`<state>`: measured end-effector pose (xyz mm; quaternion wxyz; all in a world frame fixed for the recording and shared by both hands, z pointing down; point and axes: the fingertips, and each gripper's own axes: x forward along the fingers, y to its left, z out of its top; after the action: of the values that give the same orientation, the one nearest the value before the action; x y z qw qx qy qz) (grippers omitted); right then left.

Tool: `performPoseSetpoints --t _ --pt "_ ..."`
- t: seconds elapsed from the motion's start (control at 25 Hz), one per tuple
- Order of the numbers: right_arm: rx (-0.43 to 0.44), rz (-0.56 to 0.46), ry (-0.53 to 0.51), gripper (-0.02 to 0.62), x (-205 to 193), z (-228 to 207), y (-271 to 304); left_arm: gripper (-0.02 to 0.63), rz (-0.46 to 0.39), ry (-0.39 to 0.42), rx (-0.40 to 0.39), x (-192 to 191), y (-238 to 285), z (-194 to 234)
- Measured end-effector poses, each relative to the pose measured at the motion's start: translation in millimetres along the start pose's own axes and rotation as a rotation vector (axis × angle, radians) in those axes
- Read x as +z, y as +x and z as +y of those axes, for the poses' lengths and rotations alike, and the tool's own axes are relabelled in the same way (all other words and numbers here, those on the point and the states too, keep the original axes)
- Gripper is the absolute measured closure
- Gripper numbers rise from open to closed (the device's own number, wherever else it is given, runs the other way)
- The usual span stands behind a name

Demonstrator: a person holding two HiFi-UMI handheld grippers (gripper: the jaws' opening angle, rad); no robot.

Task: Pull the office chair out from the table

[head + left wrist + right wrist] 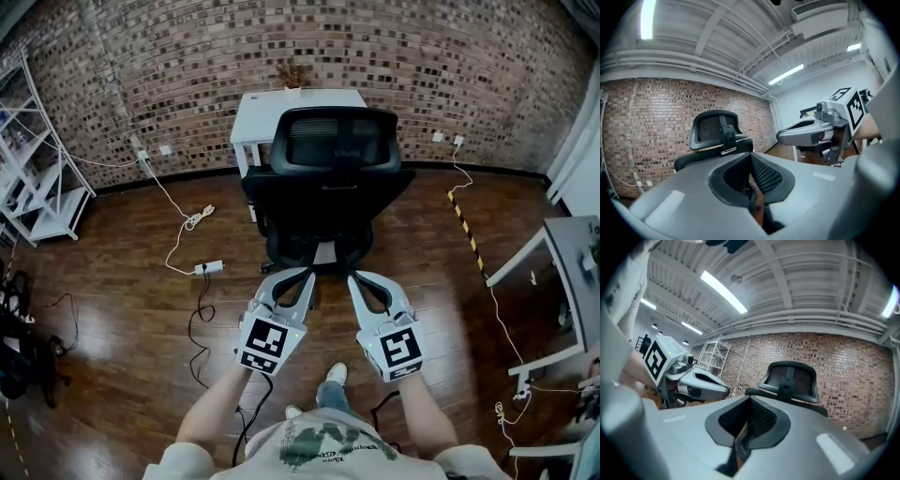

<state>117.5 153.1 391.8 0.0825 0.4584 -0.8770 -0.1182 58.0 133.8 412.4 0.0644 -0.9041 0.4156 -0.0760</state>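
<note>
Hovering near the office chair point(328, 178), left tongs point(307, 273) and right tongs point(354, 277) both fully closed, empty.

A brick wall point(141, 75) rises behind dark wooden floor point(94, 253), white shelving point(56, 214) left

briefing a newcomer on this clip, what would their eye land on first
The black office chair stands in the middle, its back to the person, in front of a white table against the brick wall. Just below it in the head view, the left claw and right claw point at it, both shut and empty. A white cable trails over the wood floor at left.
</note>
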Motion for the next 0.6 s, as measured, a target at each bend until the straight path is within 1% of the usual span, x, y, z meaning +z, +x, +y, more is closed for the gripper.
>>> performPoseSetpoints --t 0.12,0.24,0.36,0.48,0.6 --pt "-0.009 -0.041 0.098 0.594 2 18 -11 0.589 -0.038 -0.072 0.029 4 -11 -10" --pt "-0.01 -0.039 0.128 0.594 -1 31 -18 0.589 -0.068 -0.142 0.019 6 -16 -22" --pt "-0.017 -0.043 0.169 0.594 -6 35 -27 0.589 -0.084 -0.17 0.01 2 -20 -36" --pt "-0.022 -0.044 0.192 0.594 -8 36 -33 0.589 -0.09 -0.214 -0.001 2 -23 -47" --pt "-0.02 -0.048 0.204 0.594 -7 39 -36 0.589 -0.104 -0.225 0.002 7 -27 -48"
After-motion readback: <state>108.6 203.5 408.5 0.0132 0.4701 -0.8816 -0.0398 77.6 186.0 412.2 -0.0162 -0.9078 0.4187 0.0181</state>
